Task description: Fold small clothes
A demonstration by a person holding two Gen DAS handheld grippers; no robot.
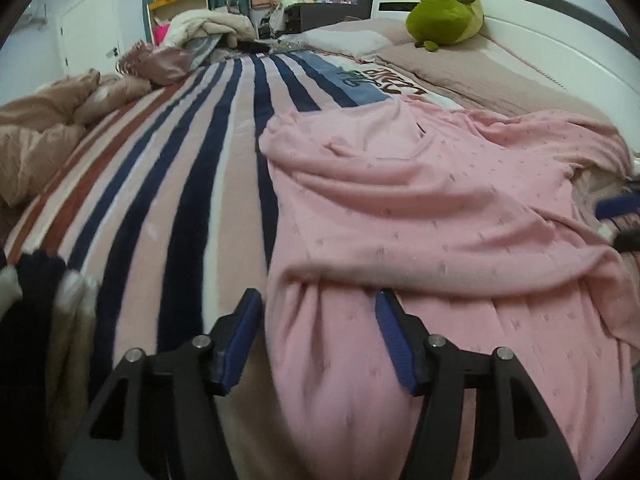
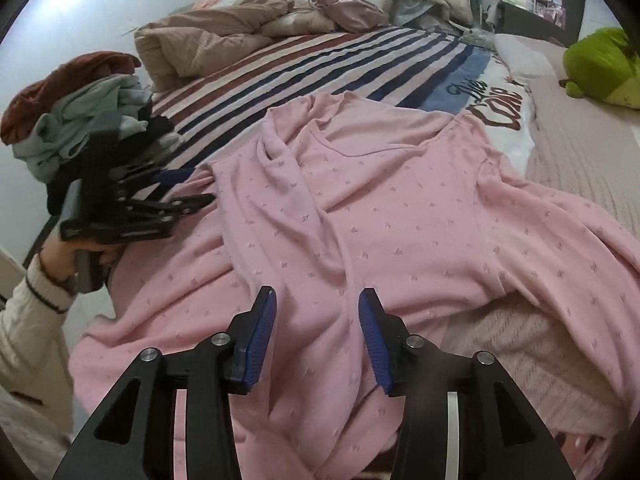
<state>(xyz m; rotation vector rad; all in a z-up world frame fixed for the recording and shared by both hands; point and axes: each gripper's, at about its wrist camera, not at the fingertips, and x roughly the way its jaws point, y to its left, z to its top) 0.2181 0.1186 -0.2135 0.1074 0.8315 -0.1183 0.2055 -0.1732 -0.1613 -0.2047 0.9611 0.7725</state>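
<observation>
Where the pink long-sleeved top [image 2: 360,208] lies spread, front up and wrinkled, across the near part of the bed, it covers part of a striped blanket [image 1: 192,152] in navy, pink, white and rust. The V-neckline points toward the far end of the bed, and one sleeve is folded inward over the chest. The left hand-held gripper [image 1: 318,312] hangs over the hem at the garment's left edge, its blue-padded fingers [image 1: 240,340] spread apart with nothing pinched; fabric lies beneath the gap. The right hand-held gripper [image 2: 317,304] is likewise spread above the lower body of the top, pads clear of the cloth. In the right wrist view the left hand-held gripper appears at the left, held by a hand [image 2: 60,252] in a cream sleeve with a dark stripe. Beside it sits a pile of clothes [image 2: 76,112], rust and grey-green. A green plush toy [image 1: 444,12] rests near the white headboard [image 1: 540,40], well apart from the top, and a tan duvet [image 2: 208,36] is bunched at the far side.
</observation>
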